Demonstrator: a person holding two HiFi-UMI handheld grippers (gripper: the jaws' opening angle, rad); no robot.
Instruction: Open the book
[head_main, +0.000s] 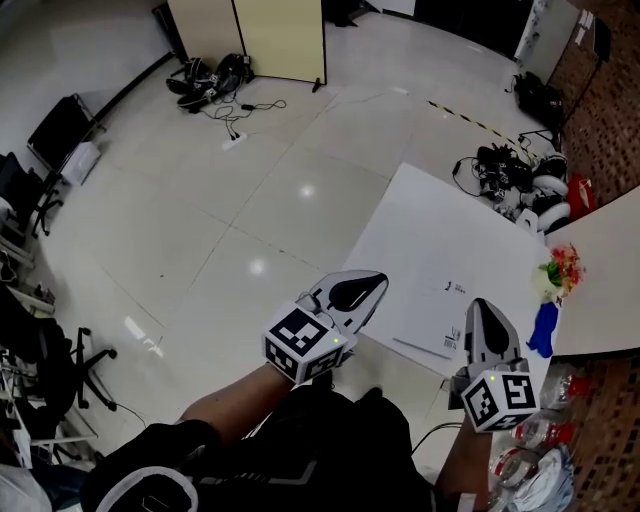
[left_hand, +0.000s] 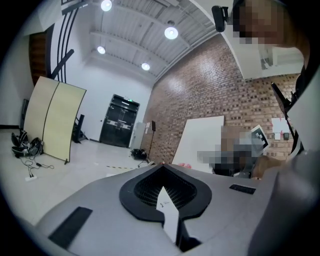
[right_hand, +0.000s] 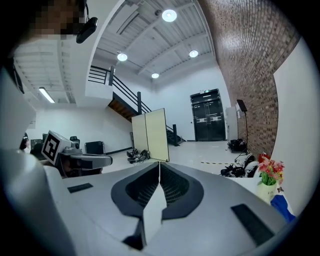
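Note:
A white table (head_main: 420, 225) stands ahead of me. A thin, flat white book (head_main: 432, 325) with a small dark mark lies shut near its near edge. My left gripper (head_main: 377, 279) hovers at the table's near left edge, its jaws together and nothing between them. To the right of the book, over the table's near corner, my right gripper (head_main: 483, 303) is shut and empty too. In the left gripper view the left gripper (left_hand: 161, 166) points level across the room. The right gripper (right_hand: 159, 164) also points level, with the left gripper's marker cube (right_hand: 50, 145) at that view's left.
A vase of flowers (head_main: 558, 270) and a blue object (head_main: 543, 330) stand at the table's right side, beside a second white surface (head_main: 605, 275). Water bottles (head_main: 565, 385) lie at the lower right. Bags and cables (head_main: 510, 175) sit on the floor behind; a folding screen (head_main: 270, 35) stands far back.

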